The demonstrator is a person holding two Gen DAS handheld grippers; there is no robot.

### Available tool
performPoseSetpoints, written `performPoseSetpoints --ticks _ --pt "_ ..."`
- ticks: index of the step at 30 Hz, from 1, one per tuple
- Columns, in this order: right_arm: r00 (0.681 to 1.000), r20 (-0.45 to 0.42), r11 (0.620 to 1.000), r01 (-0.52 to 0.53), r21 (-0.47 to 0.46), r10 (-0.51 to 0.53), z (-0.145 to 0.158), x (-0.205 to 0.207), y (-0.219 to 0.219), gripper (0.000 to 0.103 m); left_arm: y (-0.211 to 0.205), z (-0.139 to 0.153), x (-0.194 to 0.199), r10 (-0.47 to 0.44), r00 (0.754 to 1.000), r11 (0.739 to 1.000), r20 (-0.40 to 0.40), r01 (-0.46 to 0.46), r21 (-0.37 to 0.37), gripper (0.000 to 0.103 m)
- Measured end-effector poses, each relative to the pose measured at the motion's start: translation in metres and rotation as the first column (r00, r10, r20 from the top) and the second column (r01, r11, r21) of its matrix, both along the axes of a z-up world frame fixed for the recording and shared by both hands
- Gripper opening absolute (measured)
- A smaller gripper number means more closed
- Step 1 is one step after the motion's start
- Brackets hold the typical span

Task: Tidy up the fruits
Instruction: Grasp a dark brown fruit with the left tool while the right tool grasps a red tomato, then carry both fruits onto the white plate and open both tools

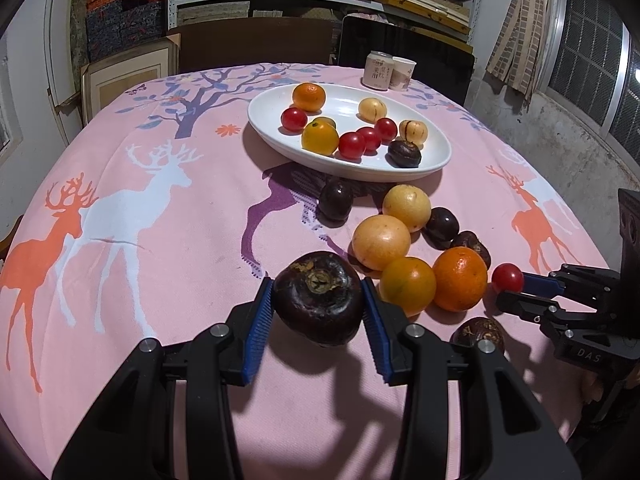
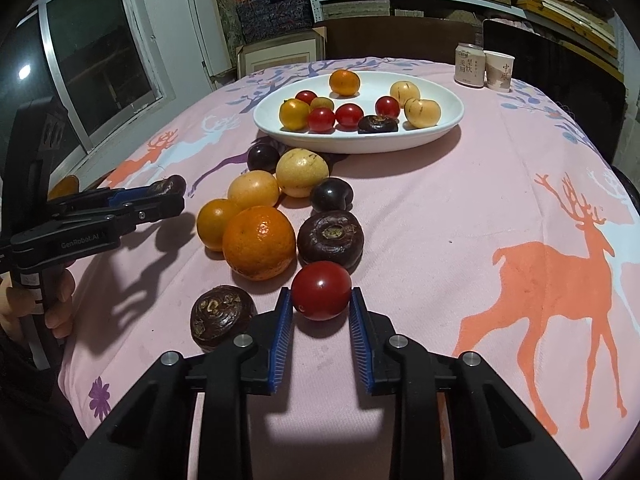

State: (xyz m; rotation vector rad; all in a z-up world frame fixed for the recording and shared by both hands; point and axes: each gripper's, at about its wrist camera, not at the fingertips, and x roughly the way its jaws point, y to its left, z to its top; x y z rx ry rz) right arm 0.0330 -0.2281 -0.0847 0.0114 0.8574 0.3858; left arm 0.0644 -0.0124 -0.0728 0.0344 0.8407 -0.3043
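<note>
Now we hold a dark brown, round water chestnut (image 1: pixel 319 298) clamped in our left tool (image 1: pixel 318 312) and a glossy red cherry tomato (image 2: pixel 321 290) clamped in our right tool (image 2: pixel 321 312), both low over the pink deer-print desk (image 2: pixel 480 200), presumably bound for the white oval ceramic dish (image 2: pixel 452 120) beyond.

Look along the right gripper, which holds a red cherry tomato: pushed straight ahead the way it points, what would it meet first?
Probably the dark brown water chestnut just beyond the cherry tomato in the right gripper, with the big orange close on its left. Depth is hard to judge here.
</note>
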Motion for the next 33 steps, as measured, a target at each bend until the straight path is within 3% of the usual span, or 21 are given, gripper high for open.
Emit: performPoseSetpoints --ticks 9,15,23,33 --pt "1.000 0.027 1.000 -0.003 0.018 0.002 0.011 -0.004 -0.004 0.029 0.000 0.006 -0.005 -0.007 1.000 1.000 0.011 0.007 -0.002 0.042" --pt "0.997 0.081 1.000 0.007 0.025 -0.009 0.041 0.009 -0.014 0.029 -0.008 0.026 0.007 -0.031 0.999 0.999 0.042 0.031 0.009 0.042" --pt "0.992 0.120 0.998 0.042 0.038 -0.046 0.071 0.075 -0.024 0.029 -0.044 0.052 0.065 -0.069 0.995 0.998 0.067 0.068 0.019 0.042" --pt "0.989 0.103 0.994 0.103 0.024 -0.105 0.055 0.148 -0.024 0.030 -0.103 0.019 0.124 -0.132 0.991 0.989 -0.001 0.132 0.064 0.043"
